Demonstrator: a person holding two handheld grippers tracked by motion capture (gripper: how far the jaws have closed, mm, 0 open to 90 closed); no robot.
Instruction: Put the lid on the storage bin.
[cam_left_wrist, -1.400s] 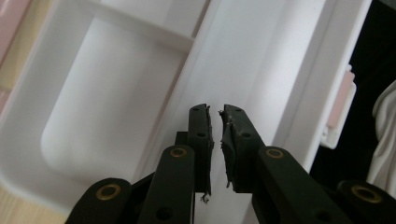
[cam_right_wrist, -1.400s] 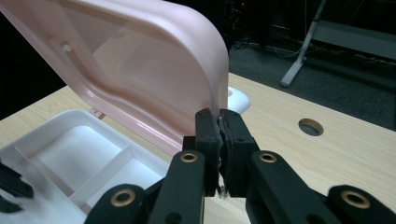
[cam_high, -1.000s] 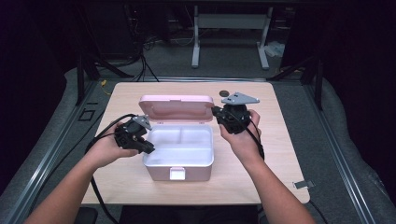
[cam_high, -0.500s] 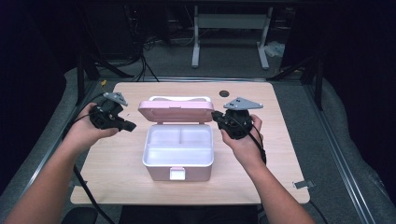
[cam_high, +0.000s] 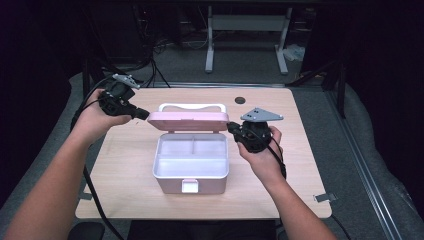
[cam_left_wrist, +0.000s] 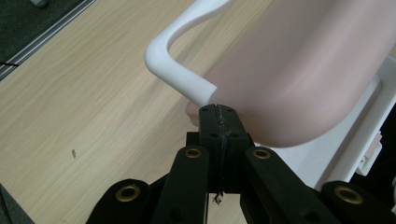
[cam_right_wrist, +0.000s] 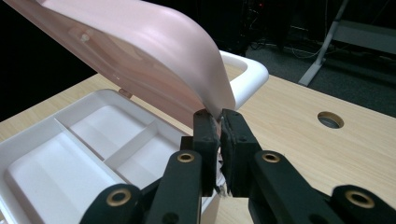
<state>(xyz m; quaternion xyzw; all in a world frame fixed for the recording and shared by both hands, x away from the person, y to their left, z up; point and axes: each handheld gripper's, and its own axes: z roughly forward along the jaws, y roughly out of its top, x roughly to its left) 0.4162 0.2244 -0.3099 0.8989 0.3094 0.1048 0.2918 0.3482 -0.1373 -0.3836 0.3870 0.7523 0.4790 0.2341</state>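
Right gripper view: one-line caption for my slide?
Right hand-held gripper pinches the corner of the pink lid above the open white compartment tray.

The box (cam_high: 191, 167) sits mid-table (cam_high: 125, 195), its lid (cam_high: 188, 120) raised behind it. The left gripper (cam_high: 141, 114) is at the lid's left corner, the right gripper (cam_high: 231, 128) apparently clamping its right corner.

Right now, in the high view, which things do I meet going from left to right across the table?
left gripper → pink lid → right gripper → round hole in the tabletop
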